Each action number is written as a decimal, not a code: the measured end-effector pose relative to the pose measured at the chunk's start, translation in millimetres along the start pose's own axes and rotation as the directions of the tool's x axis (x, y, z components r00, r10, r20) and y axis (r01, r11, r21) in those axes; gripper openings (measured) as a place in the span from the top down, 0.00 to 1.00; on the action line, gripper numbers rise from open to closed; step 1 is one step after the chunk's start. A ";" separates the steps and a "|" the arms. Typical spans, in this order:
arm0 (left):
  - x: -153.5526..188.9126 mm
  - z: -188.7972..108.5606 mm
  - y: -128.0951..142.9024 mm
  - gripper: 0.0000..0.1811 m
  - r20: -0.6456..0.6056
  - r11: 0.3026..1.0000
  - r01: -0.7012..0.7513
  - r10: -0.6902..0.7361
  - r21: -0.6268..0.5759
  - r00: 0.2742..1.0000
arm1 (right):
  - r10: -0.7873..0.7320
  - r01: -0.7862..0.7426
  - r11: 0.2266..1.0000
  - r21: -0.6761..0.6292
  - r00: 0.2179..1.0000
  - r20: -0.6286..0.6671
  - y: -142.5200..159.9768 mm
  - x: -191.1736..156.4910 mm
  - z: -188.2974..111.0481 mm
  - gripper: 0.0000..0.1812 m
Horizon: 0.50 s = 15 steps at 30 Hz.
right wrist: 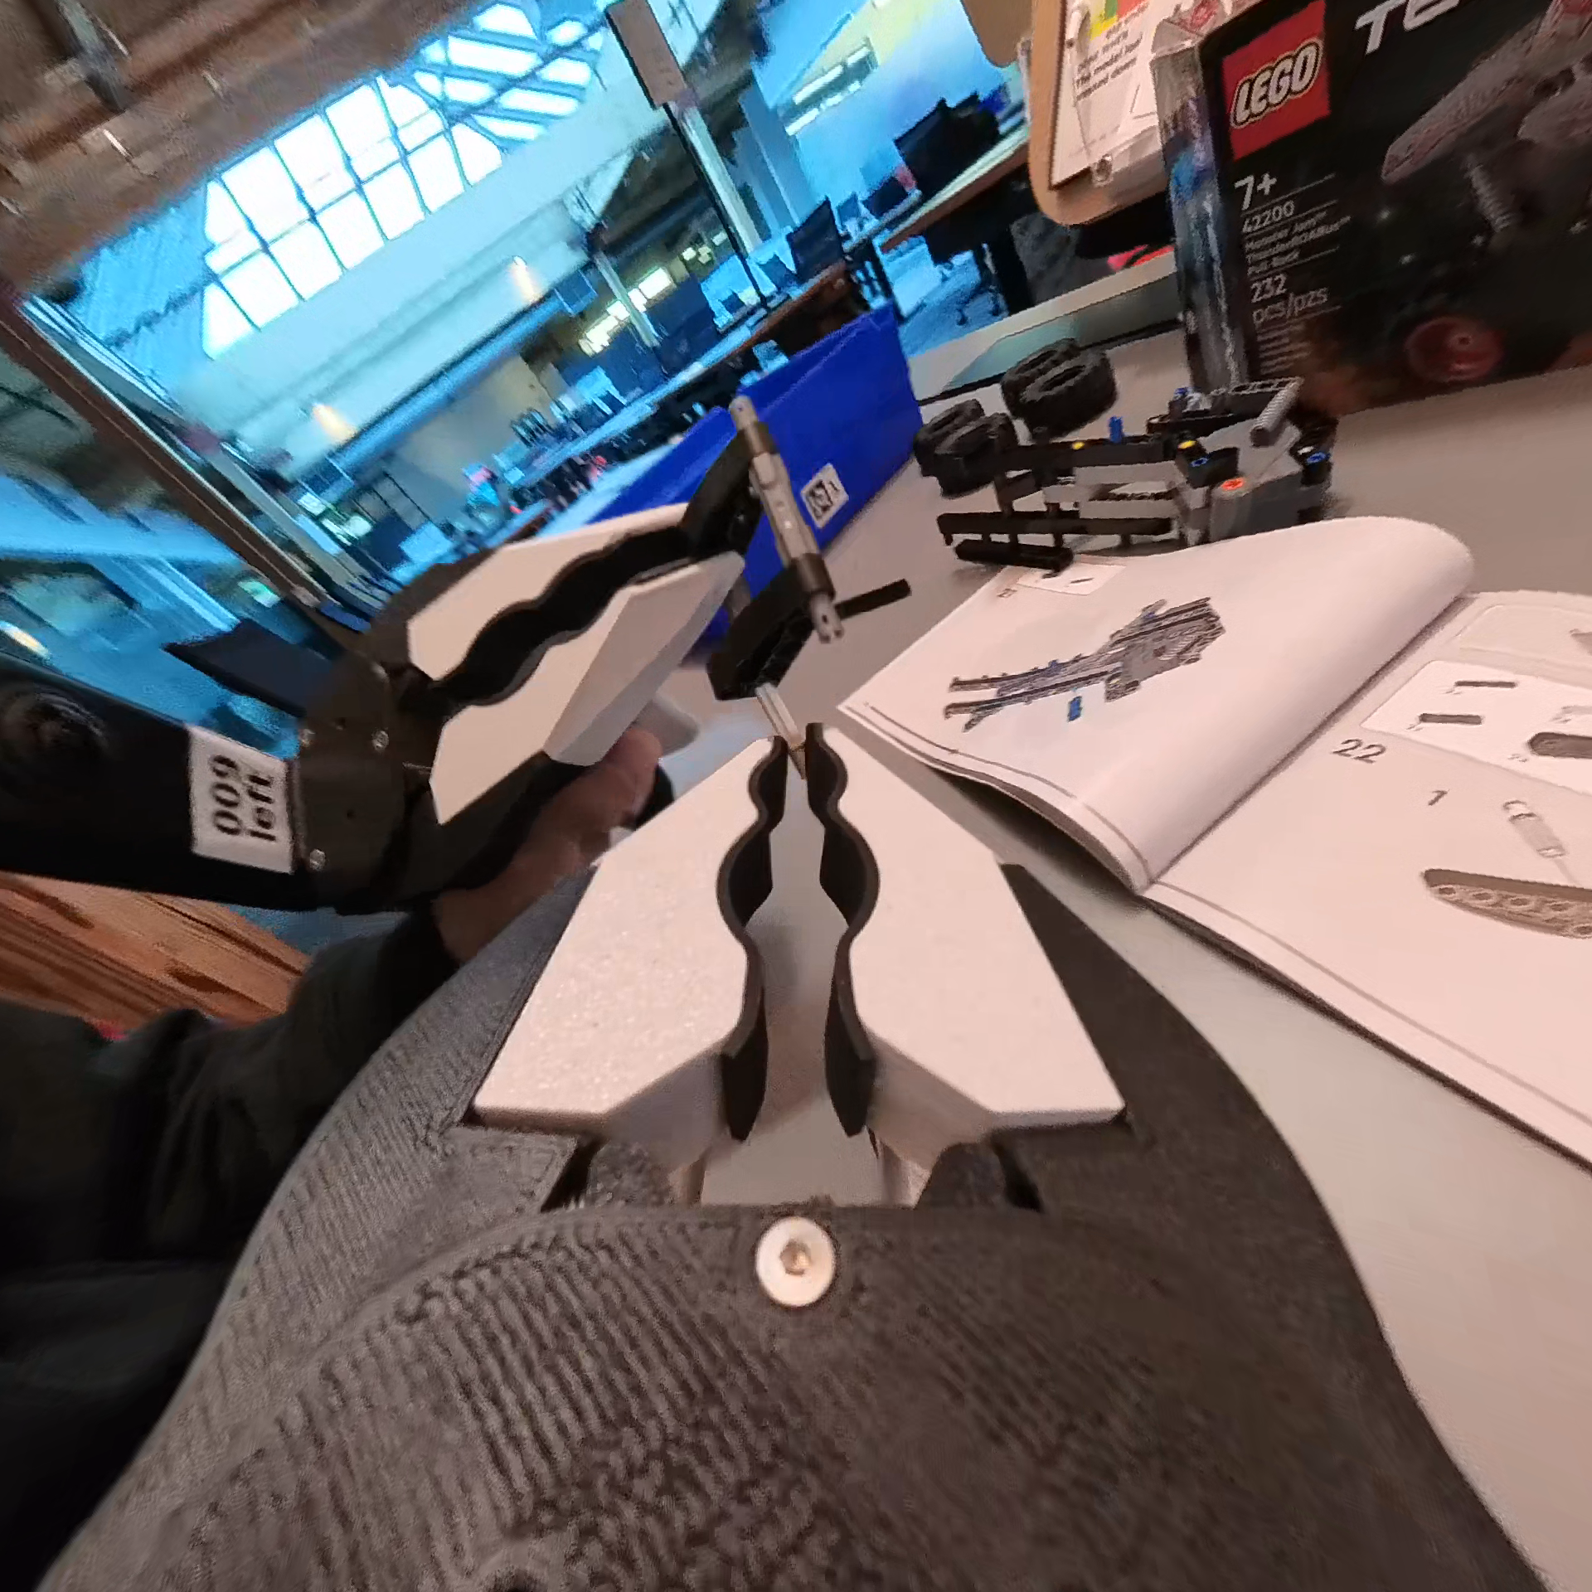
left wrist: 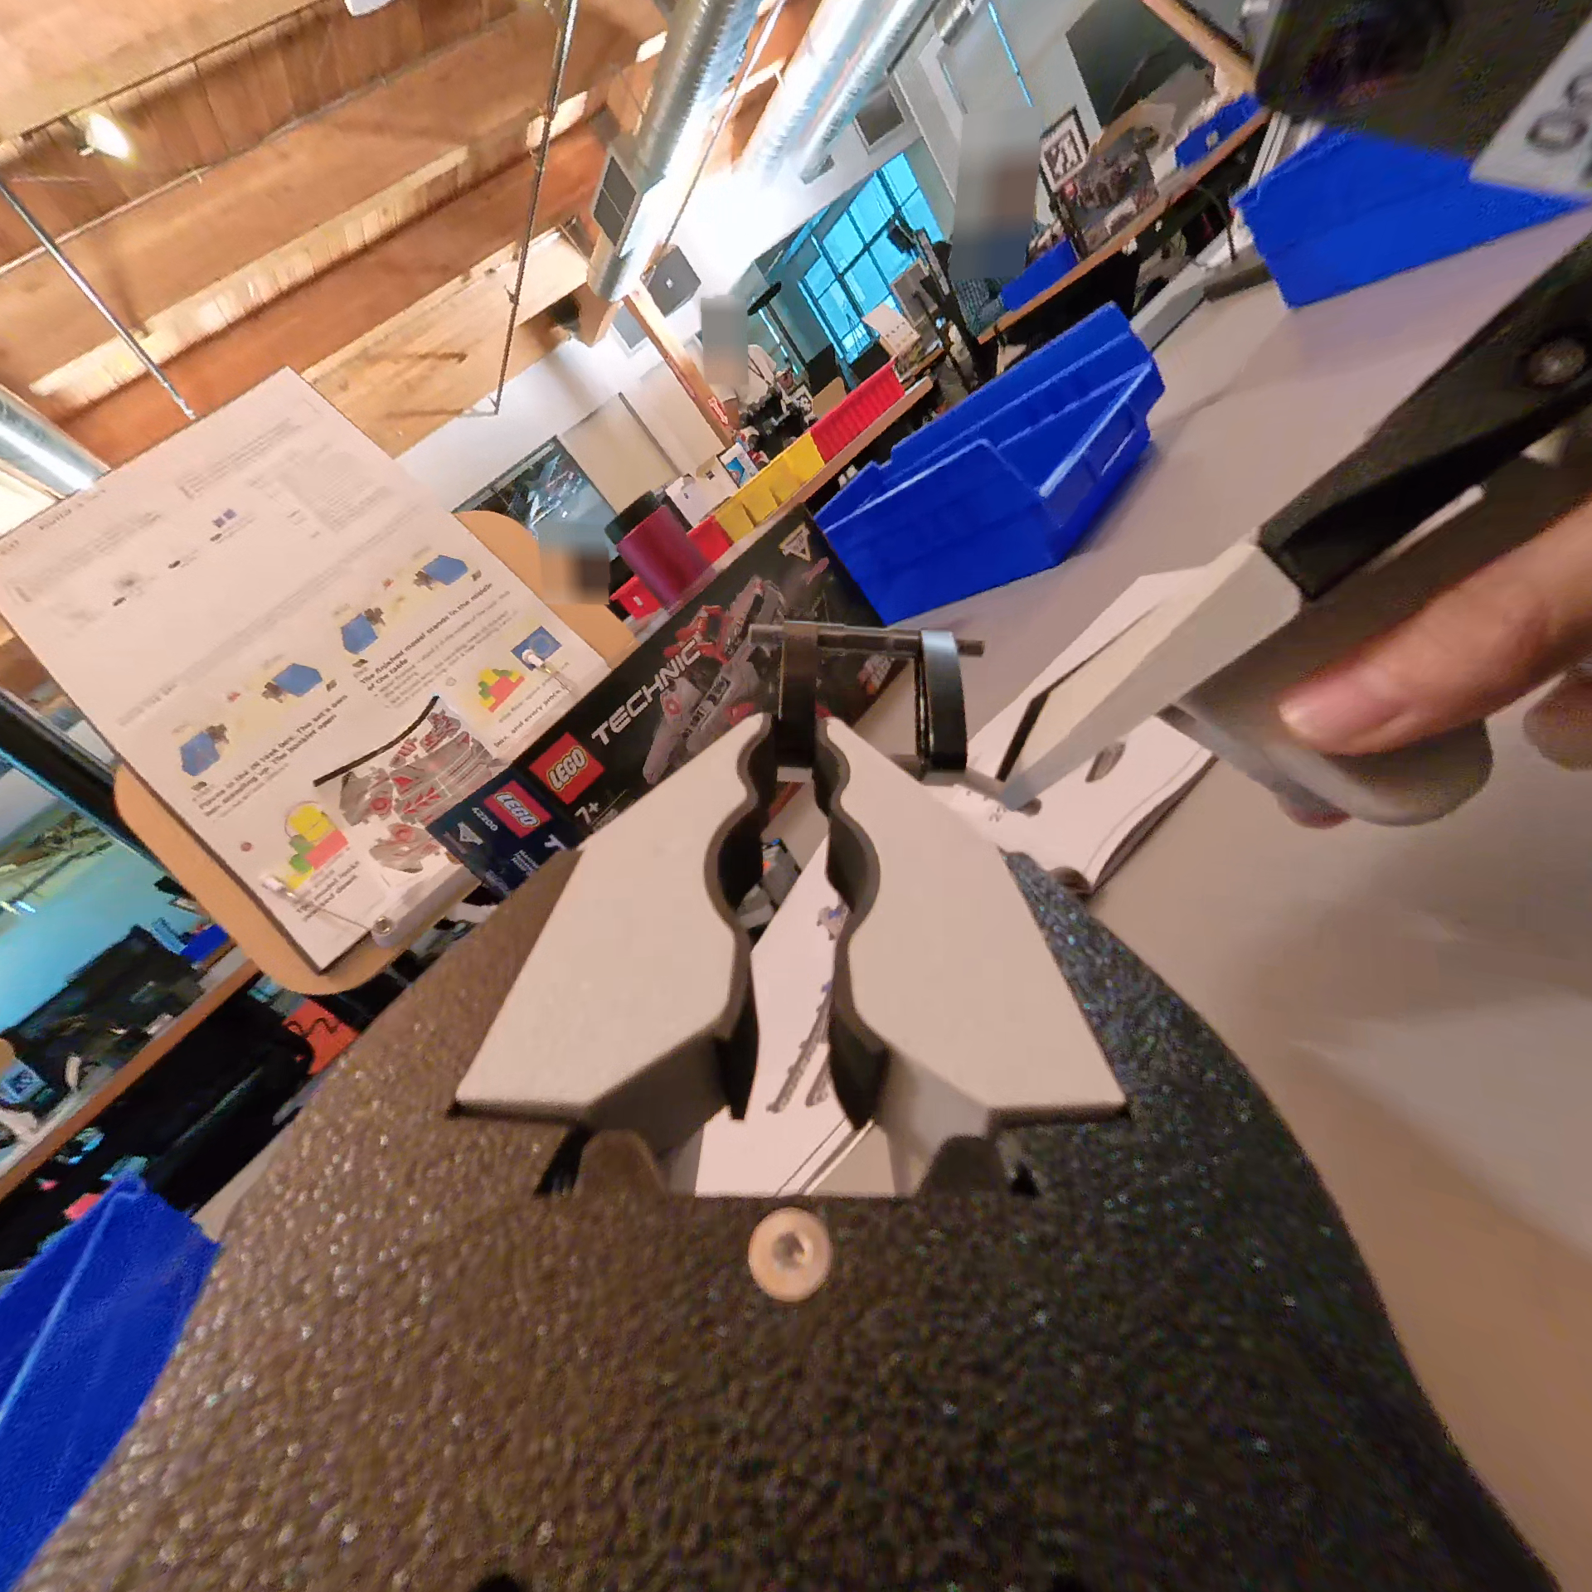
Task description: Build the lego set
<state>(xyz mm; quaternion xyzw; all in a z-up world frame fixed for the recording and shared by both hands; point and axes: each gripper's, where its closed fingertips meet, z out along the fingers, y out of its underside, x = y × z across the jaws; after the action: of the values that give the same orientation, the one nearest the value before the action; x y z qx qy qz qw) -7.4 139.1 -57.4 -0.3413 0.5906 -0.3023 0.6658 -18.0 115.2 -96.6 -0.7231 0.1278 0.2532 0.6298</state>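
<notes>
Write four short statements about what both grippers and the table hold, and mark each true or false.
1. The left gripper grips a small black-and-grey Lego axle assembly. True.
2. The right gripper is wide open. False: its fingers pinch a thin grey pin.
3. The white paper instruction booklet lies closed. False: it lies open.
4. A partly built grey-and-black Lego chassis sits on the grey table. True.

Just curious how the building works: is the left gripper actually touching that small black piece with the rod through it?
Touching. The left wrist view shows the left gripper clamping the black piece between its fingertips.
</notes>
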 end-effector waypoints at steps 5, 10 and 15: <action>-2.0 -0.6 -1.5 0.97 -0.075 0.986 0.155 -0.150 0.066 0.986 | 0.157 -0.160 0.987 0.017 0.981 0.110 -2.8 -5.8 -2.4 0.99; -5.2 -2.0 -0.2 0.97 -0.101 0.970 0.224 -0.214 0.095 0.971 | 0.291 -0.304 0.952 0.029 0.932 0.216 -6.8 -13.7 -3.2 0.99; -3.1 0.3 2.4 0.97 -0.079 0.983 0.169 -0.163 0.078 0.983 | 0.306 -0.320 0.947 0.035 0.927 0.216 -5.8 -10.0 -3.8 0.99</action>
<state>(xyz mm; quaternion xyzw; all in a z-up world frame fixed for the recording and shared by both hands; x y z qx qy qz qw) -7.5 143.0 -57.5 -0.3496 0.5706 -0.3938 0.6302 -22.6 111.2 -86.1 -0.6404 0.1837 0.4200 0.6162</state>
